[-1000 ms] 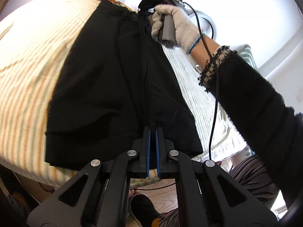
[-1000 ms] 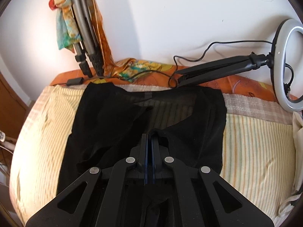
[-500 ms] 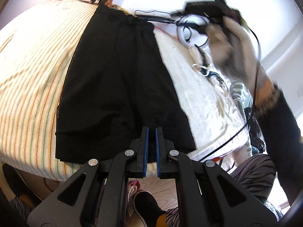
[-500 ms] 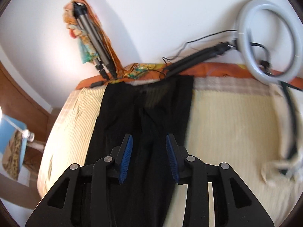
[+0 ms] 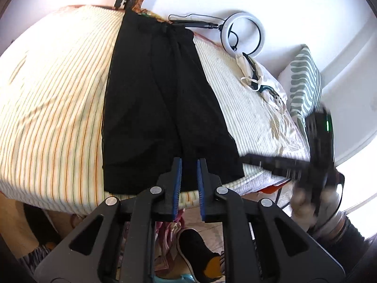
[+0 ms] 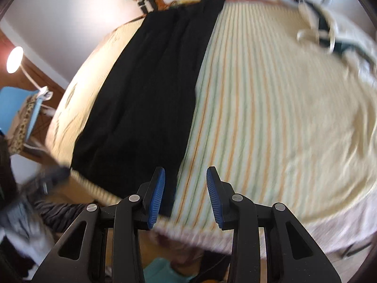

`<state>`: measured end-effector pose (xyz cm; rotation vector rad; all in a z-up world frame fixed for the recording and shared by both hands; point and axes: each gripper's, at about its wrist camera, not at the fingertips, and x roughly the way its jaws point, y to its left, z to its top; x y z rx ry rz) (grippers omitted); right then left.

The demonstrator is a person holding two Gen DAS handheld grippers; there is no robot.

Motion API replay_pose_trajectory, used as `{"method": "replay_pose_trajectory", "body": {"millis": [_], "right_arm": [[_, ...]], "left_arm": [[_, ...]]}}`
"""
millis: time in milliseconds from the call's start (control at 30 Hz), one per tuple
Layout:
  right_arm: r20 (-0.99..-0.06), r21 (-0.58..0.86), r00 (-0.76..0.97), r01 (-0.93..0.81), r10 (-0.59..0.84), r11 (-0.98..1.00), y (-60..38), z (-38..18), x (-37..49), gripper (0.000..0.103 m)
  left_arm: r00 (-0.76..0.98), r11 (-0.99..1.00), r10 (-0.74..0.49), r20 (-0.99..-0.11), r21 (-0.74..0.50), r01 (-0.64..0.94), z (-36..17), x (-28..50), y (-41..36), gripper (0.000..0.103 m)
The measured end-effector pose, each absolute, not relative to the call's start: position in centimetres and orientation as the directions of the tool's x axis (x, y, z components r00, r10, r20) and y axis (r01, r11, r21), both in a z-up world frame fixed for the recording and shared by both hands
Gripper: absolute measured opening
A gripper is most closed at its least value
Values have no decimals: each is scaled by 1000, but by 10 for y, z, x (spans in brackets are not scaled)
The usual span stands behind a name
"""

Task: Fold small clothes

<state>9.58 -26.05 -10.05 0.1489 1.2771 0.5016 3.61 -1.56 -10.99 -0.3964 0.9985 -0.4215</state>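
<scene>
The bed carries the black garment, folded lengthwise into a long strip. The left tool is slightly spread over its near hem. The right tool is spread wide, empty, beside its edge.

A striped bed stands against white walls, ring light beside it.

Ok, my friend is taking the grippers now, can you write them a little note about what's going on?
Left gripper: open, holding nothing, at the near hem of the black fabric garment.
Right gripper: open, holding nothing, over the striped cream bedspread by the garment's right edge.
Done: garment lies flat as a long folded strip on the bed.
Left: probably fold it end to end, then smooth it.
</scene>
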Motion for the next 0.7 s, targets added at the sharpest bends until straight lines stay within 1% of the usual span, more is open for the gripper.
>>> {"method": "replay_pose_trajectory", "body": {"millis": [67, 167, 233, 367, 400, 433, 467, 533, 600, 700], "right_arm": [[-867, 400, 197, -272, 457, 875, -260, -104, 89, 35], [-856, 416, 195, -289, 478, 862, -256, -102, 83, 35], [-860, 402, 195, -310, 472, 862, -249, -100, 81, 35], [-873, 356, 209, -346, 441, 868, -239, -102, 79, 34], [-873, 350, 213, -350, 438, 869, -238, -101, 81, 28], [-873, 349, 214, -354, 438, 868, -237, -101, 83, 19], [-873, 353, 208, -355, 442, 866, -238, -103, 84, 2], [-866, 364, 215, -348, 452, 864, -239, -103, 82, 2], [-857, 355, 238, -372, 458, 858, -243, -91, 76, 2], [-858, 284, 283, -436, 429, 854, -245, -74, 64, 2]], "left_arm": [[449, 834, -540, -712, -526, 168, -110, 48, -20, 10], [429, 852, -521, -738, -483, 203, -113, 59, -35, 11], [423, 865, -500, -756, -455, 209, -119, 62, -41, 11], [399, 871, -492, -774, -444, 212, -132, 65, -48, 11], [400, 872, -489, -775, -439, 216, -134, 66, -50, 4], [404, 873, -487, -774, -431, 227, -136, 66, -52, 3], [408, 877, -480, -776, -420, 233, -136, 66, -53, 0], [412, 878, -478, -776, -416, 236, -136, 64, -52, 0], [419, 880, -475, -774, -411, 237, -132, 59, -47, 0], [424, 894, -446, -788, -374, 245, -134, 54, -45, 0]]}}
